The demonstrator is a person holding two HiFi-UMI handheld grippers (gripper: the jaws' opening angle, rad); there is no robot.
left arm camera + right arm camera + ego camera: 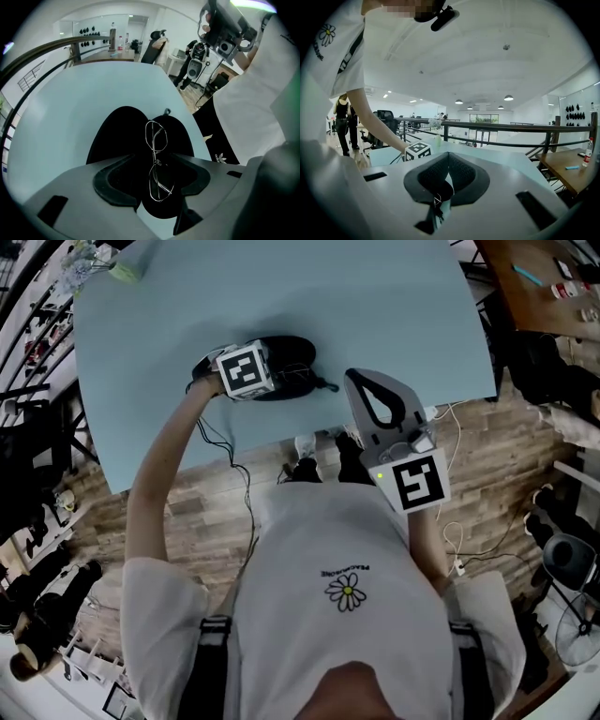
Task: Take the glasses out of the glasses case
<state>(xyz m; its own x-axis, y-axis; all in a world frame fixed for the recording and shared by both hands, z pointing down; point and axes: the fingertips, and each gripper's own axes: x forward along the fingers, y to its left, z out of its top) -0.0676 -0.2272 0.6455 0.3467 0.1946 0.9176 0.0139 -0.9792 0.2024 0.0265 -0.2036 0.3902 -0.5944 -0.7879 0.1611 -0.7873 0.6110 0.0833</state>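
A black glasses case [295, 352] lies open and flat on the light blue table [281, 287], near its front edge. In the left gripper view both halves of the case [117, 131] show, with thin metal-framed glasses [155, 161] lying folded across them. My left gripper [152, 180] points steeply down over the case, open, its pads on either side of the glasses without pressing them. Its marker cube [246, 371] hides the jaws in the head view. My right gripper [356, 379] hovers at the table's front edge, right of the case, shut on nothing.
A small green object [124, 273] sits at the table's far left corner. A wooden desk [544, 277] with small items stands at the upper right. Cables [450, 540] lie on the wood floor. A railing [501, 129] runs beyond the table.
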